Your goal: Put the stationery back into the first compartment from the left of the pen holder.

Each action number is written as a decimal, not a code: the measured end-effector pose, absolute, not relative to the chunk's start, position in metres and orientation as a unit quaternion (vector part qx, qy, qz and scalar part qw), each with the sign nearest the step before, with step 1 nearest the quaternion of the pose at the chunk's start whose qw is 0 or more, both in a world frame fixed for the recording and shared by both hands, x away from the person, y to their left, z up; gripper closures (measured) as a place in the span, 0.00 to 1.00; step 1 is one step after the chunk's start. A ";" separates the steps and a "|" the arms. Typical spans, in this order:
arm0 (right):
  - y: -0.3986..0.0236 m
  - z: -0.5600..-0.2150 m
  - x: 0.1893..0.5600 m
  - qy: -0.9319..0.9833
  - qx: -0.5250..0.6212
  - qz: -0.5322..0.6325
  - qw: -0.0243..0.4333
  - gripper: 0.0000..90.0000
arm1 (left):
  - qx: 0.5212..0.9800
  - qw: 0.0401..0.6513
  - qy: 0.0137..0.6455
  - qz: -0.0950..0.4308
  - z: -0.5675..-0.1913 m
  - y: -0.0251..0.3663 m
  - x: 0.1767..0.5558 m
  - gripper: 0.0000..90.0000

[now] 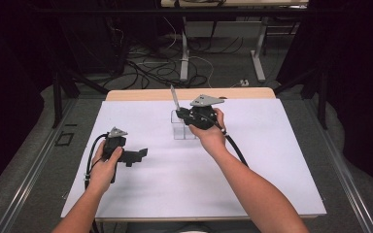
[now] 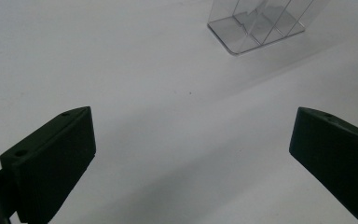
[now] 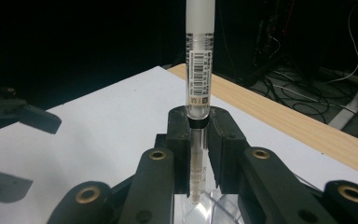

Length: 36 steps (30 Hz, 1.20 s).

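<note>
Right gripper (image 3: 198,154), jaws clamped on a translucent barcode-labelled pen (image 3: 199,70), hangs over the clear acrylic divided holder (image 1: 183,130); misalignment could tip it. Left gripper (image 2: 191,158) gapes empty, nearer the person.

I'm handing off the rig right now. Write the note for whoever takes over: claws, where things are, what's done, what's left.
Right claw: shut on the pen, held upright, its lower tip in or just above the clear holder.
Left claw: open, holding nothing, low over the white mat on the left side, apart from the holder.
Holder: toward the far middle of the mat, upright, with divided compartments.
Done: pen picked up and brought to the holder.
Left, probably: lower the pen into a compartment and let go. Which compartment it is over cannot be told.
</note>
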State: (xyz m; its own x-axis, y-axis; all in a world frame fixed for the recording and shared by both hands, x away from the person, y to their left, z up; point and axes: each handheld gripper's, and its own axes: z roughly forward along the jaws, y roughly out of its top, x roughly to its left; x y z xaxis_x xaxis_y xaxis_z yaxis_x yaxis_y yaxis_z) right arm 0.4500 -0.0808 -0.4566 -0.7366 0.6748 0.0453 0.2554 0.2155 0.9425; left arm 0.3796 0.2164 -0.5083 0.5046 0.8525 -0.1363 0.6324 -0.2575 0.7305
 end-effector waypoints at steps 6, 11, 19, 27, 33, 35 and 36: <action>-0.077 -0.458 0.460 0.745 0.323 0.549 0.198 0.88 | 0.778 0.382 0.476 0.146 -0.508 0.218 0.380 0.00; -0.075 -0.460 0.466 0.745 0.328 0.545 0.201 0.89 | 0.777 0.382 0.479 0.146 -0.508 0.218 0.380 0.00; -0.070 -0.465 0.472 0.746 0.338 0.538 0.200 0.88 | 0.779 0.380 0.475 0.148 -0.507 0.219 0.380 0.00; -0.067 -0.473 0.476 0.756 0.352 0.516 0.193 0.88 | 0.779 0.382 0.475 0.148 -0.507 0.218 0.381 0.00; -0.065 -0.478 0.479 0.758 0.356 0.510 0.196 0.88 | 0.780 0.381 0.475 0.140 -0.508 0.217 0.381 0.00; -0.064 -0.479 0.479 0.759 0.361 0.506 0.193 0.88 | 0.781 0.381 0.475 0.140 -0.508 0.217 0.381 0.00; -0.064 -0.479 0.479 0.761 0.363 0.504 0.189 0.88 | 0.781 0.381 0.475 0.140 -0.508 0.217 0.380 0.00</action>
State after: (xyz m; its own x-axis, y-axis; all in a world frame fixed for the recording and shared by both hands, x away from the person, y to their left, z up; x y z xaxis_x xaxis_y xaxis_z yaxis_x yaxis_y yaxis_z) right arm 0.4787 -0.0641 -0.4792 -0.6650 0.7426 0.0794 0.3624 0.2279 0.9037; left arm 0.3805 0.2171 -0.5083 0.5100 0.8481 -0.1437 0.6347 -0.2583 0.7283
